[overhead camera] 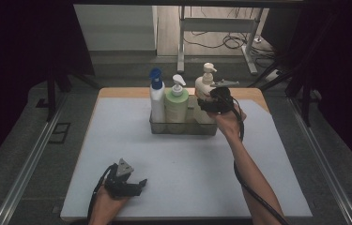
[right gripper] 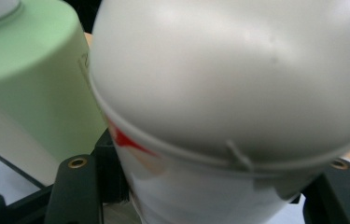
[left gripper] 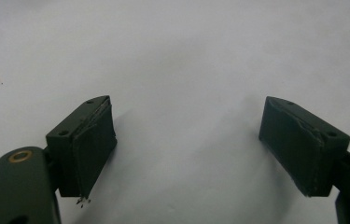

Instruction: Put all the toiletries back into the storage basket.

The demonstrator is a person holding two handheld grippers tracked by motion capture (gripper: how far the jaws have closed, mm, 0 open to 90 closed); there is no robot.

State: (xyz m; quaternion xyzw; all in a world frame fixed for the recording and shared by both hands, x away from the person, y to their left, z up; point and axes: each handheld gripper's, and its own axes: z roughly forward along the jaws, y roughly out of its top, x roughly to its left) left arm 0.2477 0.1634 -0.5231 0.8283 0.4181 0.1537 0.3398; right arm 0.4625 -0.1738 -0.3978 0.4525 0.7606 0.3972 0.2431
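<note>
A clear tray (overhead camera: 183, 128) at the back of the white mat (overhead camera: 173, 164) holds three upright bottles: a white bottle with a blue cap (overhead camera: 156, 101), a green pump bottle (overhead camera: 176, 105) and a cream pump bottle (overhead camera: 203, 84) at the right. My right gripper (overhead camera: 210, 104) comes from the right and is shut on the cream pump bottle (right gripper: 228, 93) at its body. In the right gripper view that bottle fills the gap between the jaws of my right gripper (right gripper: 205, 193), with the green pump bottle (right gripper: 28, 74) close beside it. My left gripper (overhead camera: 138, 186) rests low at the mat's front left, open. Nothing lies between the jaws of my left gripper (left gripper: 189, 144), just bare mat.
The mat lies on a wooden table whose edge (overhead camera: 117, 92) shows at the back. Metal rails (overhead camera: 33, 154) run along both sides. Behind the table stand a desk frame (overhead camera: 220, 28) and cables on the floor. Dark curtains close off left and right.
</note>
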